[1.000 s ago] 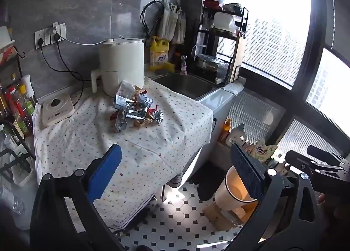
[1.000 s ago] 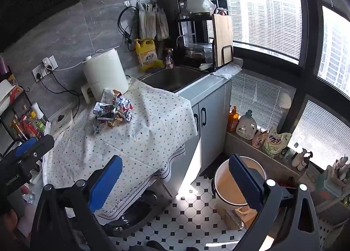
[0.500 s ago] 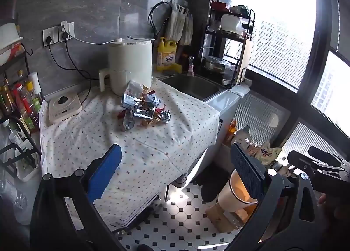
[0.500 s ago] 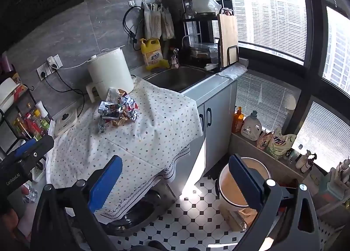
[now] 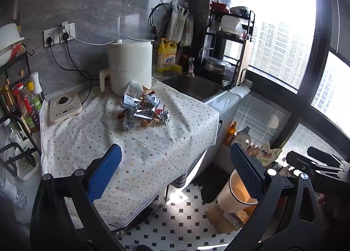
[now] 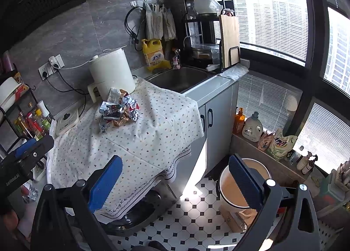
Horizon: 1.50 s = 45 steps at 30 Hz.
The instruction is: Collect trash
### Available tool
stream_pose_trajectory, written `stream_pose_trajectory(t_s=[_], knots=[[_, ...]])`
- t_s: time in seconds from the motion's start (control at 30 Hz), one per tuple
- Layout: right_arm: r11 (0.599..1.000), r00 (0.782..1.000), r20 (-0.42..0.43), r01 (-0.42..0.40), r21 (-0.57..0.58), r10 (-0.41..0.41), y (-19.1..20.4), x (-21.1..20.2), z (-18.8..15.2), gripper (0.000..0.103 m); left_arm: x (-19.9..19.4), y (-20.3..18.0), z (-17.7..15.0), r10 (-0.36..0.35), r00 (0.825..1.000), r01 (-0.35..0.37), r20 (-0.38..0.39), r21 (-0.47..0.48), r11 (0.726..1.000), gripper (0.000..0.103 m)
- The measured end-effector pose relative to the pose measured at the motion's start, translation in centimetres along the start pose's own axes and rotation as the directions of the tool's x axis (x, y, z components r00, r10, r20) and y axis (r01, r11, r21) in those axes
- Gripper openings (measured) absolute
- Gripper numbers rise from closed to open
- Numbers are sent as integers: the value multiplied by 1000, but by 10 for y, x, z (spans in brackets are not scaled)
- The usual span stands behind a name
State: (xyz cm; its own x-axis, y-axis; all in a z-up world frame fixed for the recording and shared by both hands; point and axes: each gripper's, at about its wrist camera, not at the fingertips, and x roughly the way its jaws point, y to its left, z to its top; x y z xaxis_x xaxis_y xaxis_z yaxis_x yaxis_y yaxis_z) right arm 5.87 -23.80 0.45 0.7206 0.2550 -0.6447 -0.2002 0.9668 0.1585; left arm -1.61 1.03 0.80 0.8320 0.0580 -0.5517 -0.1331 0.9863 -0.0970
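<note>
Both wrist views drift slightly from a second ago, so the pile of wrappers (image 5: pixel 143 107) sits a touch farther right in each frame, while nothing on the counter itself shifts. Crumpled foil and snack wrappers lie heaped on the dotted tablecloth (image 5: pixel 140 154), toward its far side, just in front of the white kettle (image 5: pixel 129 65). To the left of the pile a white cooktop (image 5: pixel 64 106) rests on the same cloth, with bottles of oil and sauce (image 5: pixel 19 102) racked at the far left edge. A yellow detergent jug (image 5: pixel 167 57) stands beside the steel sink (image 5: pixel 192 87) on the right, under a black dish rack (image 5: pixel 229 32) and a bright window.

The left gripper (image 5: pixel 175 172) hovers well short of the pile, its blue-padded fingers (image 5: pixel 105 172) spread wide and holding nothing. The right gripper (image 6: pixel 175 183) hangs likewise near the cloth's near edge, fingers (image 6: pixel 105 183) spread wide and empty; from the left view its black body shows at the right edge.

Down on the black-and-white tiled floor (image 6: pixel 186 222), a cream trash bin (image 6: pixel 229 189) stands open beside the grey cabinet (image 6: pixel 216 115), partly hidden behind the right finger in both views. Laundry detergent bottles (image 6: pixel 252 128) line the low sill beyond it.
</note>
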Motion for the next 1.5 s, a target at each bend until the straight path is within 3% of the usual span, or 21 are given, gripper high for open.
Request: stream_pose_trajectory(t_s=[0.6, 1.5], knots=[[1000, 1000, 4, -13, 6, 13, -13, 2, 3, 95, 1, -18, 0, 13, 1000, -13, 6, -1, 1000, 99], [1000, 1000, -13, -12, -7, 12, -4, 10, 2, 95, 1, -5, -2, 27, 1000, -27, 0, -23, 999, 98]])
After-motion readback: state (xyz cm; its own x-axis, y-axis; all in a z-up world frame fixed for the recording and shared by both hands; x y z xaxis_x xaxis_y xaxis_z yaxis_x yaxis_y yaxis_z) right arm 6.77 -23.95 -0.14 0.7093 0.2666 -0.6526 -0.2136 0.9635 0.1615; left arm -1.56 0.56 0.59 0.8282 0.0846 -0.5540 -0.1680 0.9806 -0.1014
